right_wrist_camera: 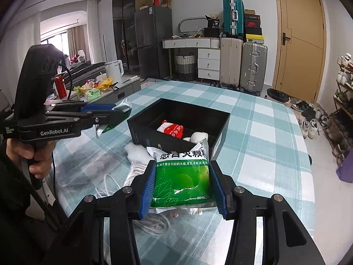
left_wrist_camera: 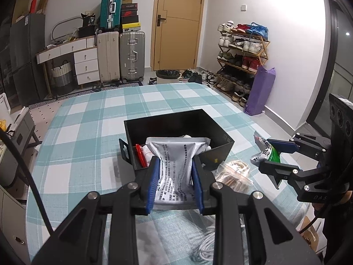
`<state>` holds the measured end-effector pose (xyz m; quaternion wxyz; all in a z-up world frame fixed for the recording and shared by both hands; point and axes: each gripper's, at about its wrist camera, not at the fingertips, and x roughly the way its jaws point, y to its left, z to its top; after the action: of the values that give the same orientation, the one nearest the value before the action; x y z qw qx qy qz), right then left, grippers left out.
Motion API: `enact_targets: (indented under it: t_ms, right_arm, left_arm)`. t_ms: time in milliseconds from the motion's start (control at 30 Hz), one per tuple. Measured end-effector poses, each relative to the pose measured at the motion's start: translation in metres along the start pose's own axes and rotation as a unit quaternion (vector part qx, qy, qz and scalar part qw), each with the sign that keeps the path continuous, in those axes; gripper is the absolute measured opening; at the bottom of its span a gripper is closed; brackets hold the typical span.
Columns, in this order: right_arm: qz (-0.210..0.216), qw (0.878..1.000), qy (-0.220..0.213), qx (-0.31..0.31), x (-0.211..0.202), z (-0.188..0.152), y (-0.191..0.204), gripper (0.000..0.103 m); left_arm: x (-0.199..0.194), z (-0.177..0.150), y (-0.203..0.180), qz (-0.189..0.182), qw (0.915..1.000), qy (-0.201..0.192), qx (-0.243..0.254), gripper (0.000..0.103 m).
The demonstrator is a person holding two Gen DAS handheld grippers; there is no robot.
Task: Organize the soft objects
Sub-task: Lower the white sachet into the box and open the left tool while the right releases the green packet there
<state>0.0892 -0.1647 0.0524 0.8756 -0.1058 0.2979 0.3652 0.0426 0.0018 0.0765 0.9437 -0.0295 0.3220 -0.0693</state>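
Note:
My left gripper [left_wrist_camera: 175,162] is shut on a silver foil pouch [left_wrist_camera: 174,161] with black print, held just in front of the near wall of the open black box [left_wrist_camera: 220,132]. It also shows in the right wrist view [right_wrist_camera: 110,112]. My right gripper [right_wrist_camera: 181,164] is shut on a green and white pouch [right_wrist_camera: 182,174], held above the table to the right of the box [right_wrist_camera: 141,128]; it also shows in the left wrist view [left_wrist_camera: 268,156]. Inside the box lie a red and white packet [right_wrist_camera: 171,129] and a white soft item [right_wrist_camera: 198,137].
The table has a teal checked cloth [left_wrist_camera: 88,119]. A clear bag with beige contents [left_wrist_camera: 233,174] and a coiled white cable [left_wrist_camera: 205,243] lie near the box. A white soft bundle [right_wrist_camera: 136,154] lies by the box. Suitcases, a shoe rack and a door stand beyond.

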Motion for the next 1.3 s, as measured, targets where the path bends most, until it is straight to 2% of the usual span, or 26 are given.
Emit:
enact_targets:
  t_ms: [767,1133,1300]
  right_arm:
    - [0.015,0.997,-0.059,0.057,0.001,0.052,-0.024,0.047]
    - [0.022,0.997,-0.058,0.052,0.01,0.069,-0.028,0.047]
    - [0.027,0.997,-0.05,0.05,0.022,0.074,-0.03,0.047]
  left_arm:
    - [0.019,0.025,0.026,0.035,0.9987,-0.031,-0.018,0.027]
    - [0.029,0.04,0.034,0.038,0.9981,-0.042,-0.022,0.027]
    - [0.042,0.043,0.037,0.036,0.9984,-0.033,-0.029,0.027]
